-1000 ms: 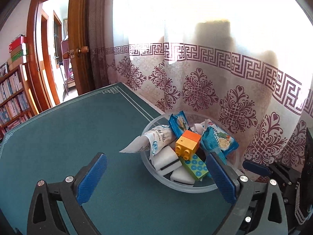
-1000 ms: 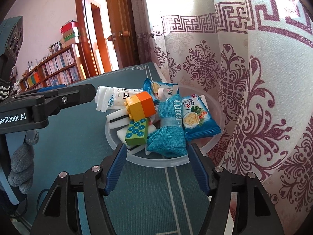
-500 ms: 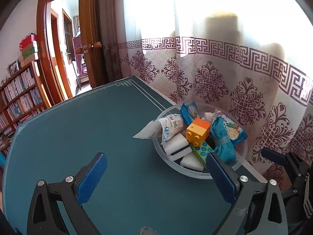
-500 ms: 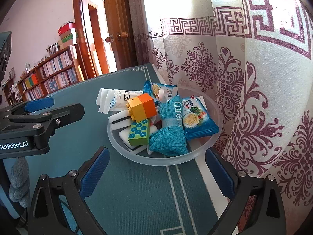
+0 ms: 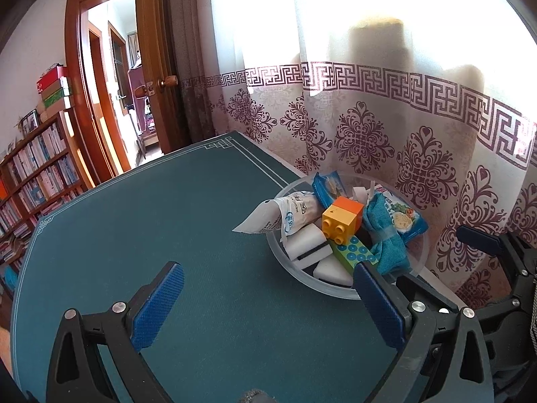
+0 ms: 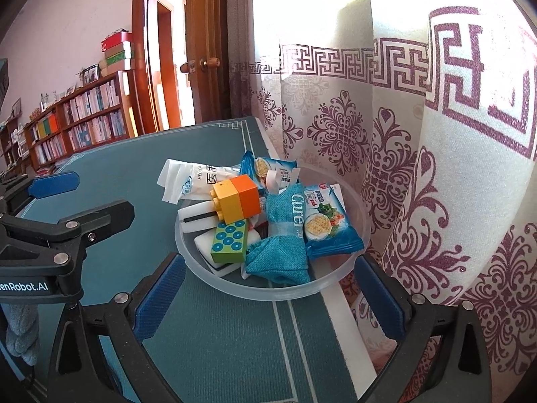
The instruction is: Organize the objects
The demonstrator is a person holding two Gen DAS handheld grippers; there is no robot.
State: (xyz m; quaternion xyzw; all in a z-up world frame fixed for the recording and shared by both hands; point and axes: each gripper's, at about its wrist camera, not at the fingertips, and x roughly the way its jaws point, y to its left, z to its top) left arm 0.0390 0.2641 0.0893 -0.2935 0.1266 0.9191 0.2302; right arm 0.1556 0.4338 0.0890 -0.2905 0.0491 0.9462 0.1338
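Note:
A clear plastic bowl (image 6: 362, 231) sits at the green table's right edge and also shows in the left wrist view (image 5: 278, 252). It holds a yellow-orange brick (image 6: 236, 198), a green dotted brick (image 6: 230, 241), a rolled teal cloth (image 6: 283, 235), blue snack packets (image 6: 327, 225), a white medical packet (image 6: 191, 184) and white sponges (image 6: 198, 216). My right gripper (image 6: 268, 302) is open and empty just in front of the bowl. My left gripper (image 5: 268, 302) is open and empty, left of the bowl.
The green table mat (image 5: 134, 218) spreads left of the bowl. A patterned curtain (image 6: 419, 168) hangs right behind the bowl. A wooden door (image 5: 151, 67) and bookshelves (image 5: 37, 174) stand beyond the table.
My right gripper opened wide and drew back from the bowl. My left gripper pulled back and away to the left of the bowl.

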